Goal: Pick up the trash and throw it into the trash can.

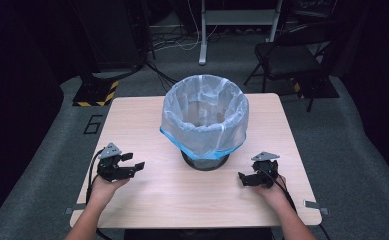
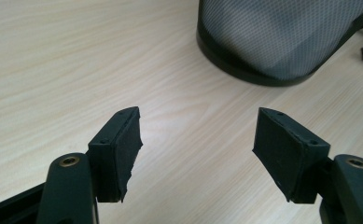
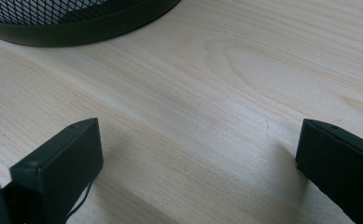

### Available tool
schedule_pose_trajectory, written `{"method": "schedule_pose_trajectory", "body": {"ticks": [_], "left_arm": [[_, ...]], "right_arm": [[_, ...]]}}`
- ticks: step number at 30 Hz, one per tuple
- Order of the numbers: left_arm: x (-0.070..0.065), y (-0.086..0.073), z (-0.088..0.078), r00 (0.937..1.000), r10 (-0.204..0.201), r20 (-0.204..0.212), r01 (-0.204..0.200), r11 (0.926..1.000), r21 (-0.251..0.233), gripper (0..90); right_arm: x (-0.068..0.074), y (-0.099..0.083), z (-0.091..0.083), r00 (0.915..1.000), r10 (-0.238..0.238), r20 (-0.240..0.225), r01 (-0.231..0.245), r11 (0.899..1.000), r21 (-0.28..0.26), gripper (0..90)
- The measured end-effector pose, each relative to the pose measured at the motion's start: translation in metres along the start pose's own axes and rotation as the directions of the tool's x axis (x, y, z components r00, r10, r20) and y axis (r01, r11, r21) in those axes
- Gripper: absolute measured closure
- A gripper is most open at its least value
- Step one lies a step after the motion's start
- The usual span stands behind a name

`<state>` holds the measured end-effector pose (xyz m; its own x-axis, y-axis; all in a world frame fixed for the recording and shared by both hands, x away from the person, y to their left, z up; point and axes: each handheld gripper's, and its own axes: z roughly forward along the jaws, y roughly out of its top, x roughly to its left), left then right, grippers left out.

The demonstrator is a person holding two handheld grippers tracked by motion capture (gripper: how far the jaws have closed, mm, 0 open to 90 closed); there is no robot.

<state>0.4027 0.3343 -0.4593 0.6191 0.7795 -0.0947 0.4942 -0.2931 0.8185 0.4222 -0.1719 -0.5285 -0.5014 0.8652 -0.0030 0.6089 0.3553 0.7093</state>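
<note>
A black mesh waste bin (image 1: 205, 161) stands mid-table, lined with a translucent bag (image 1: 205, 114) whose blue-edged rim folds down over the outside. The bin's base also appears in the left gripper view (image 2: 282, 42) and the right gripper view (image 3: 72, 21). My left gripper (image 1: 134, 161) rests low over the table to the bin's left, jaws wide apart and empty (image 2: 198, 149). On the bin's right, my right gripper (image 1: 244, 177) sits near the table surface, likewise open with bare wood between its fingers (image 3: 198, 154).
The light wooden table (image 1: 182, 200) has bare surface around the bin. Behind it on the grey carpet stand a black folding chair (image 1: 287, 57), a desk leg (image 1: 202, 35) with cables, and a yellow-black striped base (image 1: 96, 93).
</note>
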Motion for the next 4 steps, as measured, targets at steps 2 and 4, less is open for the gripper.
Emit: {"method": "schedule_pose_trajectory", "body": {"ticks": [2, 4], "left_arm": [[0.002, -0.007, 0.002, 0.9999, -0.01, -0.006, 0.01, 0.9999, -0.002, 30.6], [0.005, -0.015, 0.004, 0.9998, -0.016, -0.013, 0.016, 0.9999, -0.004, 30.3]], "right_arm": [[0.0, 0.0, 0.0, 1.0, 0.0, 0.0, 0.0, 1.0, 0.0, 0.0], [0.0, 0.0, 0.0, 1.0, 0.001, -0.002, -0.001, 1.0, 0.0, 0.0]]}}
